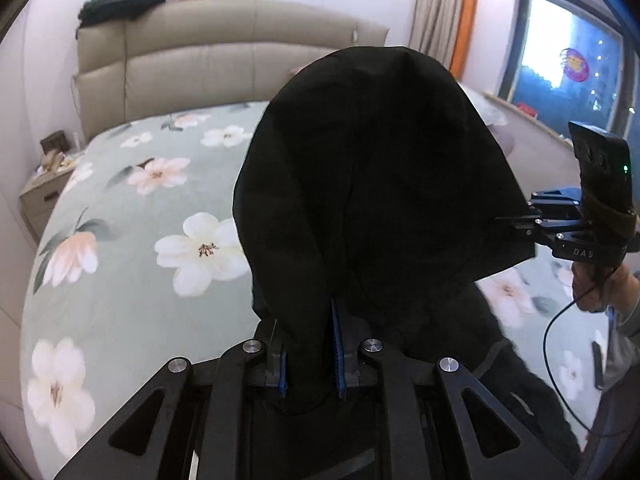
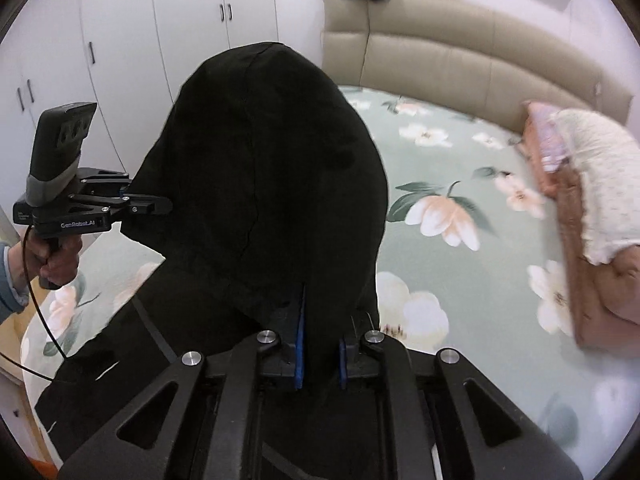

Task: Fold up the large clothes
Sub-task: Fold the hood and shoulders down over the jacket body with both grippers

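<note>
As seen from the left wrist: left hand-held gripper (image 1: 310, 354) clamped narrow on a bunched edge of the black garment (image 1: 372, 168), cloth pinched between the blue pads (image 1: 337, 354). Garment raised above the bed (image 1: 132, 280), ballooning up in a hood-like dome and trailing down toward the bedspread below. Right hand-held gripper (image 1: 510, 222) biting the garment's far side edge, carried by a hand (image 1: 596, 284) in a grey sleeve. Beyond the garment, padded headboard (image 1: 224, 64) with folded dark cloth and a small orange toy on top; window to the garment's right.

From the right wrist: right hand-held gripper (image 2: 320, 356) likewise closed down tight on a fold of the black garment (image 2: 272, 168), fabric filling the gap between its pads. Left hand-held gripper (image 2: 160, 205) nipped onto the opposite edge, left of the dome, held by a hand (image 2: 58, 258). Lower part of the garment draped onto the bed (image 2: 460, 168); pink bedding and a white lacy pillow (image 2: 592, 176) well off to the garment's right; wardrobe doors behind.

Judged soft, limp and light, though bulky: sags freely between the two grips, no stiffness to keep a shape. Best taken at seams or hem corners, spread well apart, with enough layers pinched to prevent slipping.
</note>
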### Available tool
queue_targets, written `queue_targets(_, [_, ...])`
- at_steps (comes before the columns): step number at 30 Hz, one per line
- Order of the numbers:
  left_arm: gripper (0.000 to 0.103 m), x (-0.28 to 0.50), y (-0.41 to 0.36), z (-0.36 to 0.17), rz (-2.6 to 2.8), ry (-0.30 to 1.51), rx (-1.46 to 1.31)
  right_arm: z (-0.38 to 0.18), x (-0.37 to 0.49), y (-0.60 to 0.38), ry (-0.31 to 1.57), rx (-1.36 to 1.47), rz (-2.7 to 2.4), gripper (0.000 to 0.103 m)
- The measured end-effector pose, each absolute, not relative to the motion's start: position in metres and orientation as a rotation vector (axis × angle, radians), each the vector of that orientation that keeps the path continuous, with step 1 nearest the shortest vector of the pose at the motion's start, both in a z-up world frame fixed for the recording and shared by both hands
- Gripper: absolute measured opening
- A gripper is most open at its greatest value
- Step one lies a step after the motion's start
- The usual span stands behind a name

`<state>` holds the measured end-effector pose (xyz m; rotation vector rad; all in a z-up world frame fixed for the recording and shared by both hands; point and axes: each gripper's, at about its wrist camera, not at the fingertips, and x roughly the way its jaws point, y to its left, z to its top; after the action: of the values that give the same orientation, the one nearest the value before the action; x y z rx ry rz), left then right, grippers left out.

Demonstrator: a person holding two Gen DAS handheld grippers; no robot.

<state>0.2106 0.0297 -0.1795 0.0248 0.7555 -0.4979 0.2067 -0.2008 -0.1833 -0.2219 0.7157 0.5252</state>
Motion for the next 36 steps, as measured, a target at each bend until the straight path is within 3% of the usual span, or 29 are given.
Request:
queue_targets(4, [0.02, 0.135, 0.023, -0.185, -0.43, 0.733, 0.095, -0.201, 0.137, -0.219, 0.754, -0.222, 0.42, 0.015])
queue_targets(6, [0.027, 0.111, 0.024, -0.22, -0.344, 0.799, 0.125, -0.228, 0.122, -0.218, 0.819, -0.23, 0.351, 0.014])
queue_targets(11, [0.024, 0.089, 0.071, -0.319, -0.102, 1.083, 0.124, -0.303, 0.109, -0.268, 1.093, -0.043, 0.17, 0.017])
queue_targets(14, [0.024, 0.091, 0.094, -0.294, -0.104, 1.047, 0.039, -0.291, 0.104, -0.28, 1.078, 0.025, 0.157, 0.021])
queue_targets(16, [0.024, 0.105, 0.092, -0.253, -0.145, 0.957, 0.027, -0.273, 0.104, -0.282, 1.039, 0.057, 0.158, 0.036])
queue_targets(19, [0.025, 0.136, 0.071, -0.202, -0.272, 0.841, -0.045, -0.244, 0.116, -0.272, 0.972, 0.096, 0.173, 0.047])
queue_targets(23, [0.029, 0.178, 0.031, -0.186, -0.465, 0.812, -0.154, -0.226, 0.125, -0.249, 0.923, 0.113, 0.192, 0.058])
queue_targets(27, [0.03, 0.195, 0.005, -0.247, -0.546, 0.992, -0.229, -0.232, 0.139, -0.232, 0.933, 0.147, 0.23, 0.061])
queue_targets(31, [0.029, 0.144, -0.01, -0.334, -0.535, 1.205, -0.201, -0.245, 0.143, -0.203, 0.963, 0.152, 0.266, 0.064])
queue_targets(36, [0.029, 0.099, 0.002, -0.353, -0.494, 1.216, -0.302, -0.269, 0.156, -0.16, 1.035, 0.11, 0.334, 0.064])
